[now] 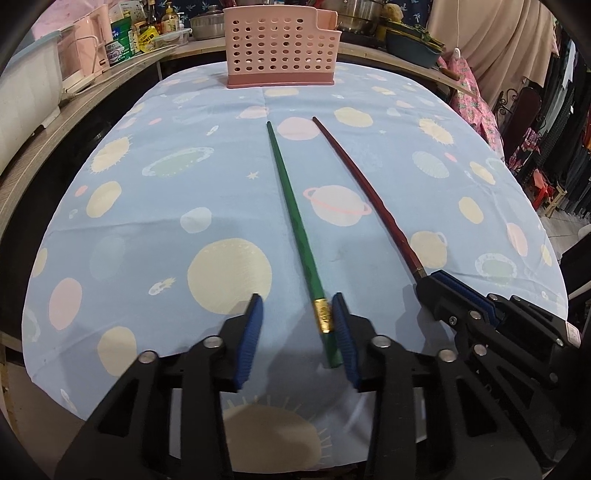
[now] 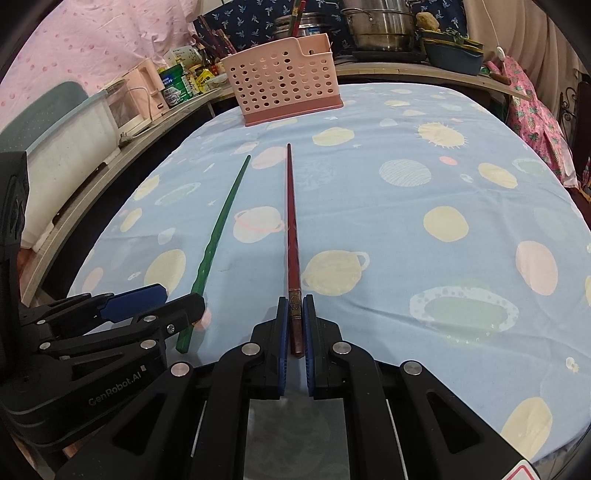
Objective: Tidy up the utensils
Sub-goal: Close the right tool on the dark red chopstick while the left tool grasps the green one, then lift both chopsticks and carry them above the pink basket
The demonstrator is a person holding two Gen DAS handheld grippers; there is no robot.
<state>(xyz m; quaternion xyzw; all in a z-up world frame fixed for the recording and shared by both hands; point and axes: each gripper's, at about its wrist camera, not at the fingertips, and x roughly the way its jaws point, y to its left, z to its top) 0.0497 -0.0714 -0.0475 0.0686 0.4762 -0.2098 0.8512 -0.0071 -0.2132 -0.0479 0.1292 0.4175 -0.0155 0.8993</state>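
Note:
A green chopstick (image 1: 295,221) lies on the blue planet-print tablecloth (image 1: 147,221) and points toward the pink perforated basket (image 1: 280,48) at the far end. Its gold-banded near end sits between the fingers of my left gripper (image 1: 297,301). The right pad touches it, the left pad stands well clear, and the gripper is open. To its right runs a dark red chopstick (image 2: 291,221), with my right gripper (image 2: 295,299) shut on its near end. In the right wrist view the left gripper (image 2: 179,297) covers part of the green chopstick (image 2: 218,225).
The basket (image 2: 284,81) holds a few upright chopsticks (image 2: 297,18). A counter (image 2: 110,147) with a white appliance, bottles and tins runs along the left. Steel pots (image 2: 380,26) stand behind the table, and clothes (image 1: 476,92) hang at the right.

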